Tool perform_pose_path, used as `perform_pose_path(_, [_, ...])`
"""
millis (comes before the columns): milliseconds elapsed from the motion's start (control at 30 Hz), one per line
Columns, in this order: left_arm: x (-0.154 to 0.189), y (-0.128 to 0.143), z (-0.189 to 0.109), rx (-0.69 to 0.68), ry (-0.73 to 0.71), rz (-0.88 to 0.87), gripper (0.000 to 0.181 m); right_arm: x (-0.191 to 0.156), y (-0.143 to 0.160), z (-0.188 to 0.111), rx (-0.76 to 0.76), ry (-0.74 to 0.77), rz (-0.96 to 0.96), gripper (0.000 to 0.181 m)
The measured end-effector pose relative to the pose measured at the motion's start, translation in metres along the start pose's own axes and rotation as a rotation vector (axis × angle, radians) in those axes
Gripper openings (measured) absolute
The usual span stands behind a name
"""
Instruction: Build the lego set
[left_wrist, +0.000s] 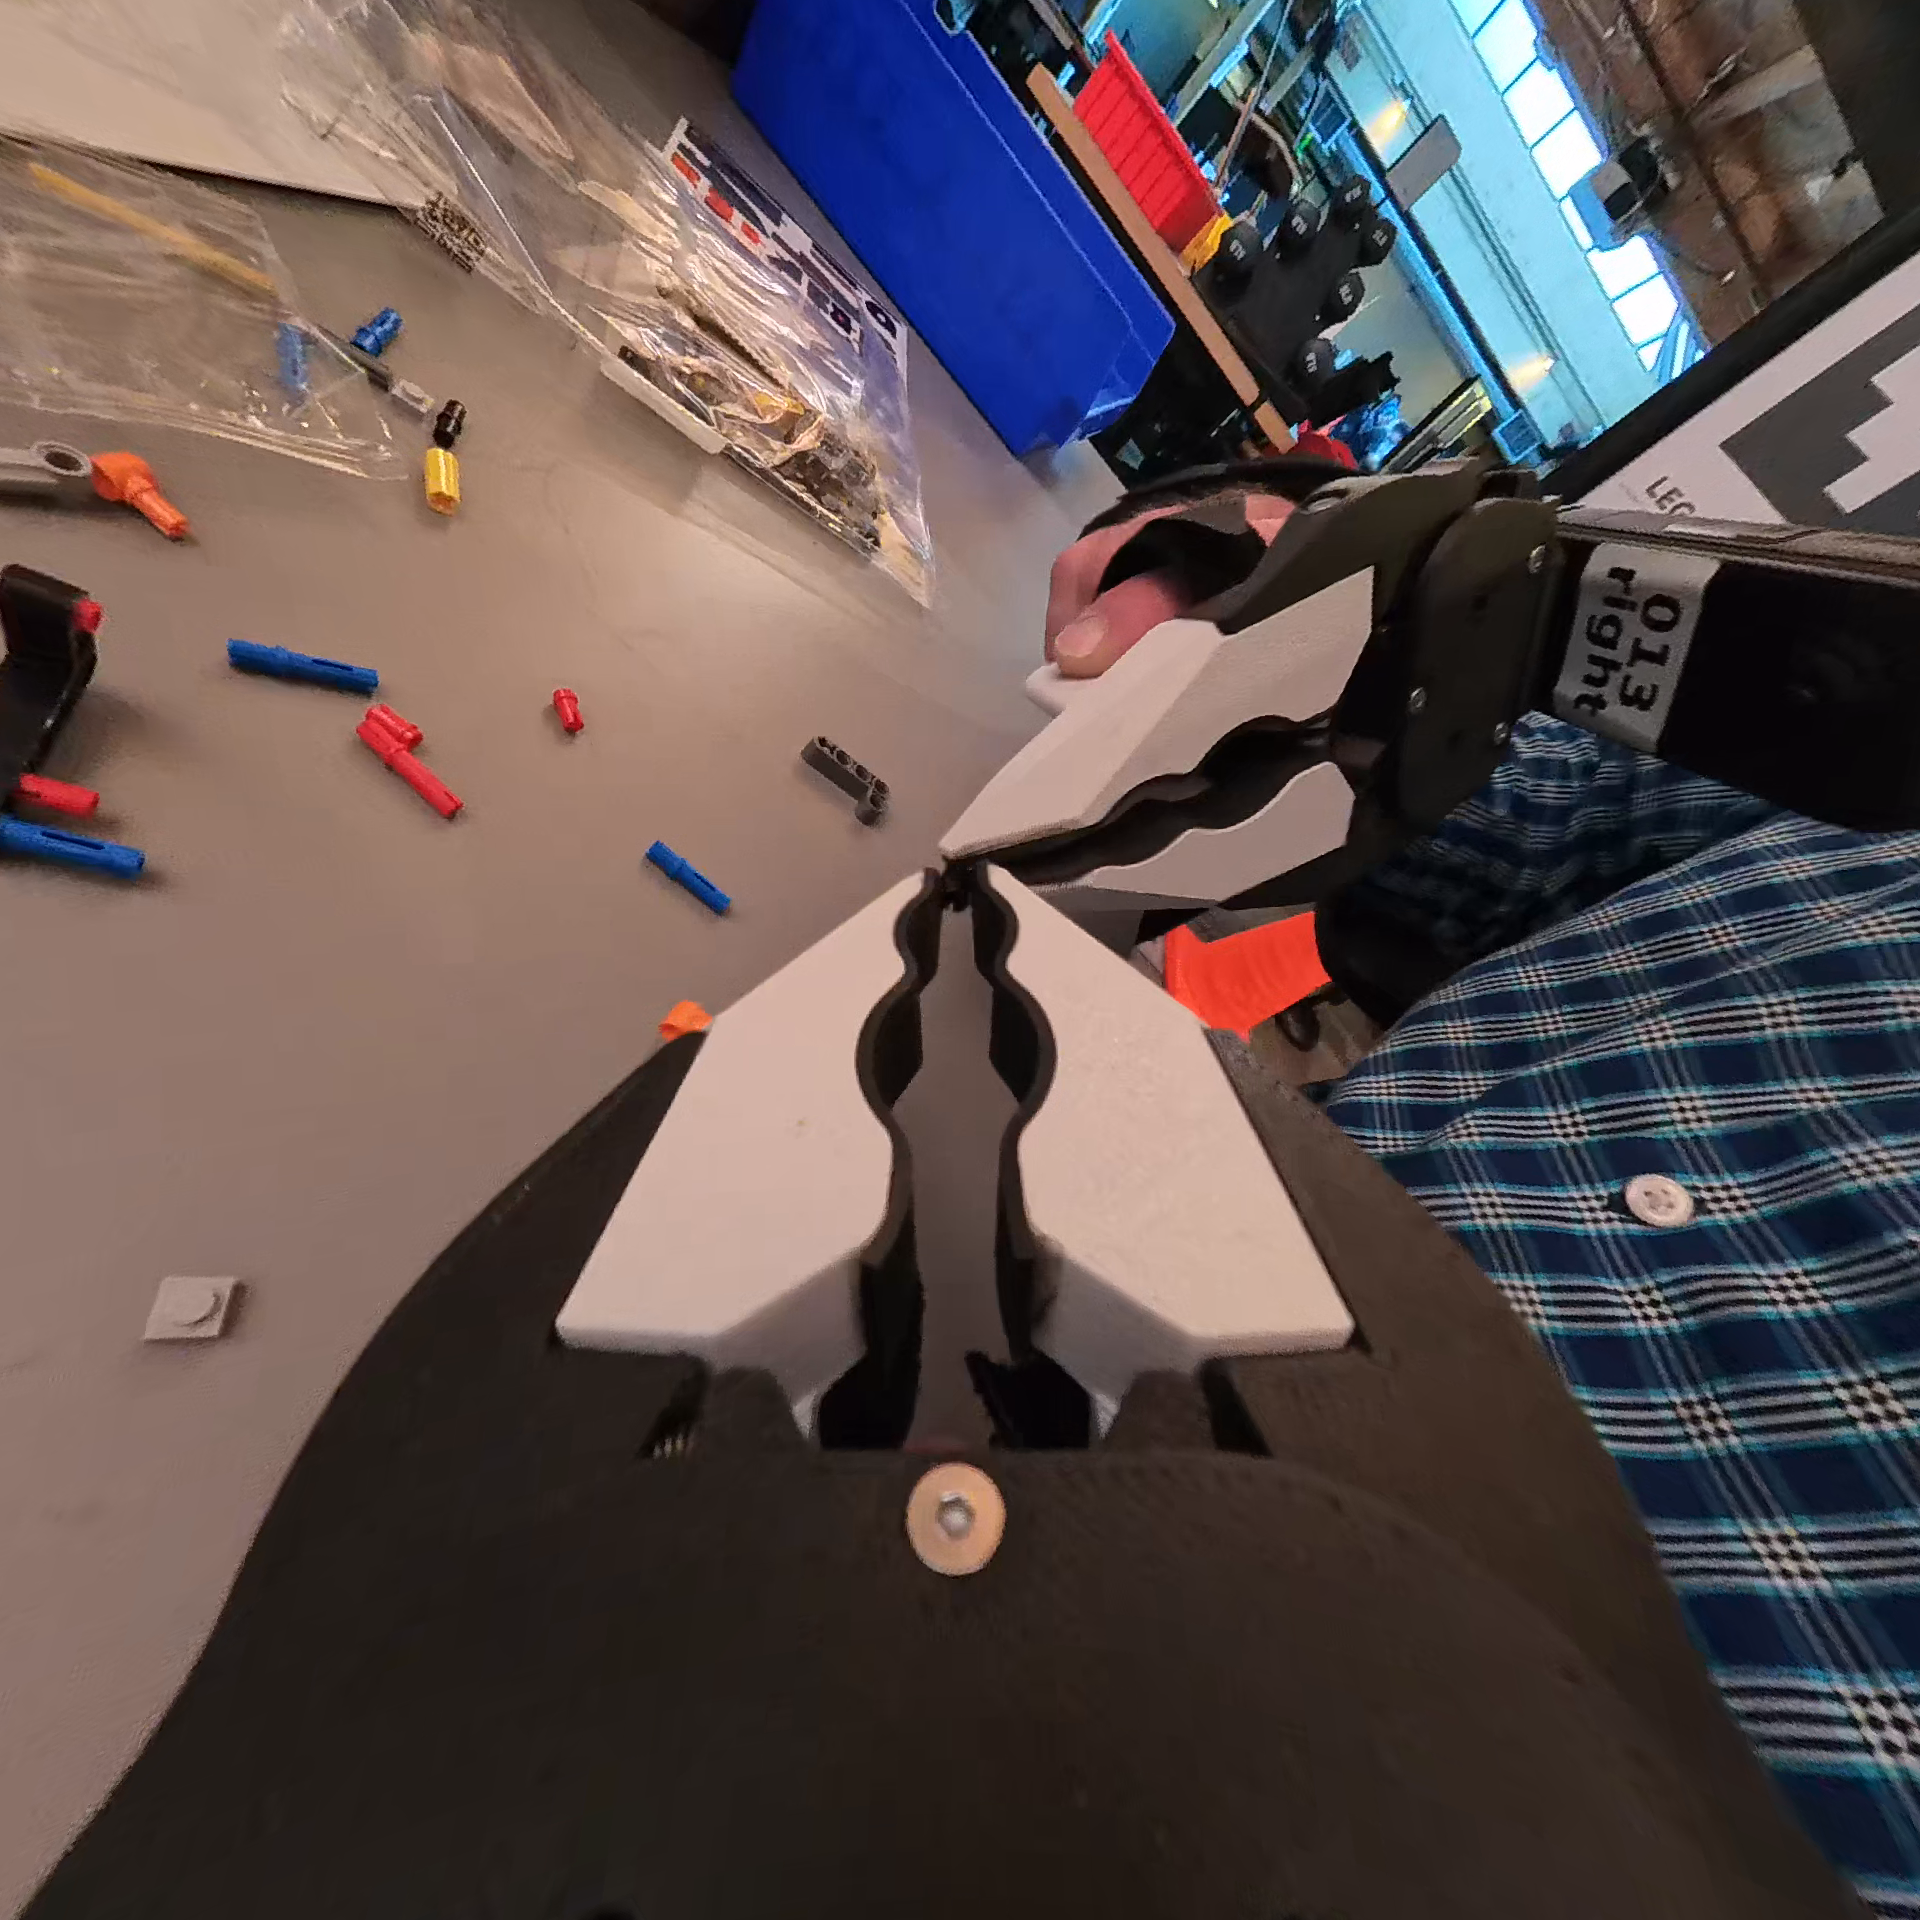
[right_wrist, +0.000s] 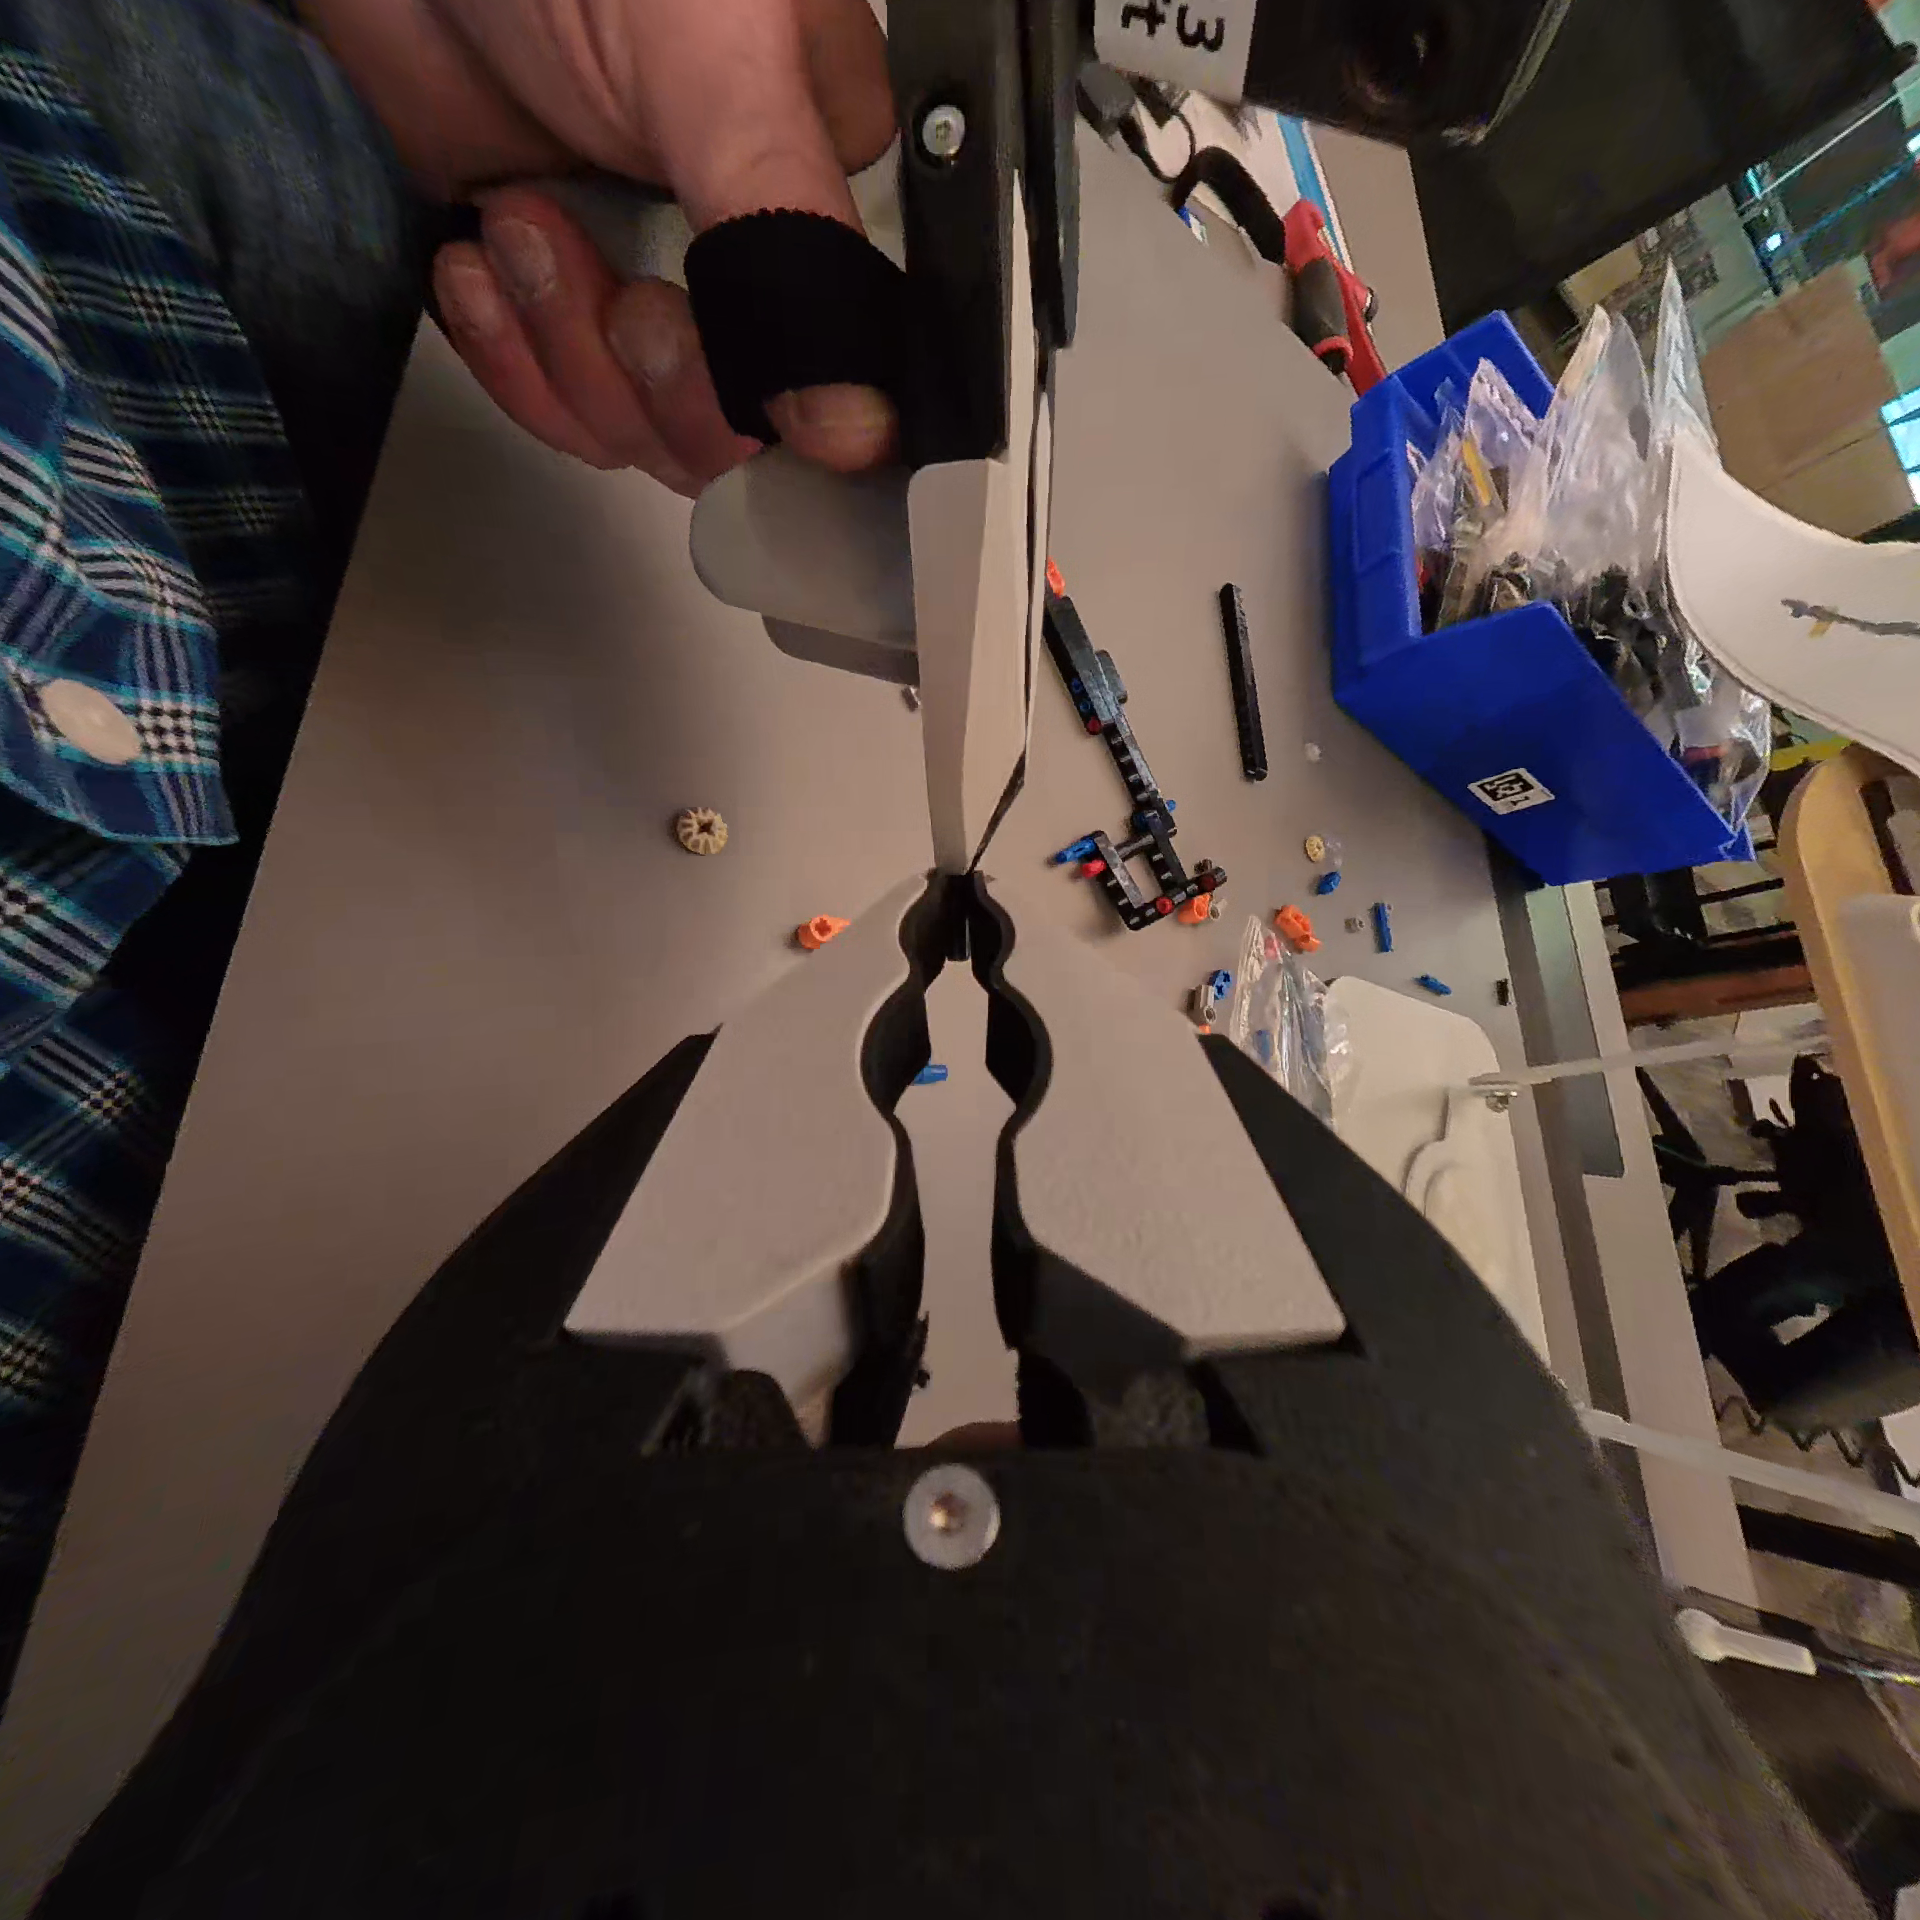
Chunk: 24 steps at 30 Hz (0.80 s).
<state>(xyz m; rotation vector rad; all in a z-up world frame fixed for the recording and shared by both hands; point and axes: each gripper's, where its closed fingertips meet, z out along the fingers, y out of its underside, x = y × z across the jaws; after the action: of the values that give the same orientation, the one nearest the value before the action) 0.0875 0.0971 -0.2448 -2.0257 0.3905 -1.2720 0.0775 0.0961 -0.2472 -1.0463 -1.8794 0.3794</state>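
Grey tabletop (right_wrist: 540, 1039) lay beneath two tongs meeting tip to tip. Right gripper (right_wrist: 957, 914) pinched a small black piece (right_wrist: 957, 940); left gripper (left_wrist: 954, 885) was nearly closed, its hold unclear. Beyond lay a black lego frame (right_wrist: 1132, 810), nearer the far edge a blue bin (right_wrist: 1507, 717).

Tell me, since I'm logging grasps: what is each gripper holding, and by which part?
Right gripper pinches a small black piece at its fingertips. Left gripper meets it tip to tip; its hold cannot be told.
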Motion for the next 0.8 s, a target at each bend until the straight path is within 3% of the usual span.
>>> perform_pose_path(300, [0.0,0.001,-0.011,0.05,-0.007,-0.038,0.002,-0.001,-0.01,0.005,0.024,0.014,-0.011,0.002])
perform_pose_path(533, [-0.012,-0.01,-0.031,0.106,-0.066,-0.052,0.002,0.014,-0.011,0.01,0.025,0.009,0.02,0.023])
perform_pose_path(633, [-0.025,-0.02,-0.047,0.137,-0.118,-0.045,0.002,0.039,0.01,0.016,-0.013,-0.028,0.187,0.021])
perform_pose_path(800, [-0.045,-0.029,-0.066,0.161,-0.195,-0.037,0.001,0.08,0.063,0.053,-0.146,-0.086,0.358,0.019])
